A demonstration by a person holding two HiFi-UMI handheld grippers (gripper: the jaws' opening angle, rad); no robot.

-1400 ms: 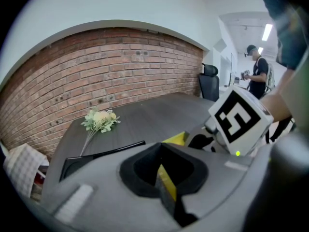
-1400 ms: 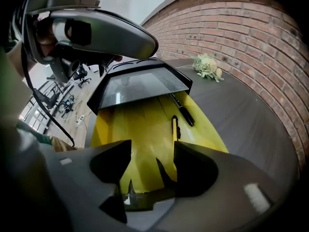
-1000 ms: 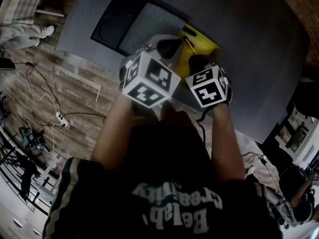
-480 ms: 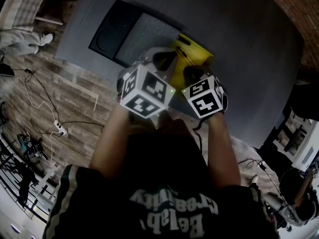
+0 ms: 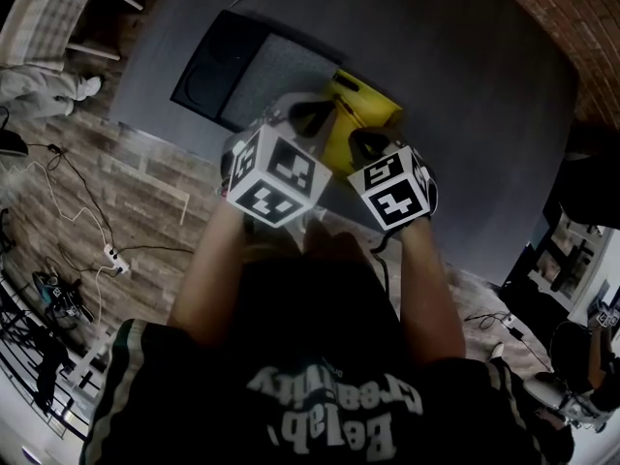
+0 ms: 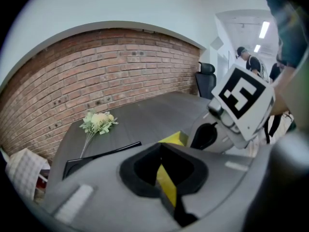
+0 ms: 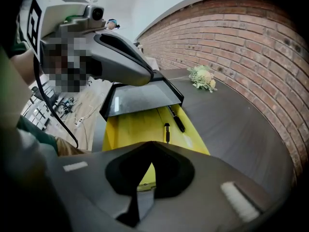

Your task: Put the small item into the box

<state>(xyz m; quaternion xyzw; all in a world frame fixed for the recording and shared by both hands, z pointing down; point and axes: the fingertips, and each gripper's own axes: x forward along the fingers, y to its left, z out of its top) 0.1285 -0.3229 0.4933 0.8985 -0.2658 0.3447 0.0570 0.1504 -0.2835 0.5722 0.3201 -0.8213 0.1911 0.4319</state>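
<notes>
Yellow block (image 7: 133, 124) on a grey worktop (image 5: 465, 95), with a short black stick (image 7: 166, 132) and a longer pen (image 7: 176, 120) lying on its top face. Just beyond its far end stands an open black box (image 7: 140, 98) with a grey lining. The stick is judged to be the small item; it is not yet in the box.

Left hand-held gripper (image 6: 161, 153): jaws pressed together at the tips, nothing between them, only a sliver of yellow showing through the slit. Right hand-held gripper (image 7: 147, 158): likewise closed and empty, poised over the near end of the block.

Step in hand, as judged: the approach to the stick. To do it well, the right jaws should spread before descending, straddle the stick across its short width, and close near its middle so that it does not pivot. The pen lies just beside it and could be nudged or caught with it. The stick looks light and smooth, so a slow lift is advisable before carrying it over the near rim of the box.

Only the right gripper view shows the stick and the pen. In the head view both grippers (image 5: 308, 116) (image 5: 373, 145) cover that part of the block (image 5: 363, 105), but the whole box (image 5: 276, 71) appears. The left gripper view shows only a corner of the block (image 6: 173, 139) and a bunch of flowers (image 6: 99, 122) far off.
</notes>
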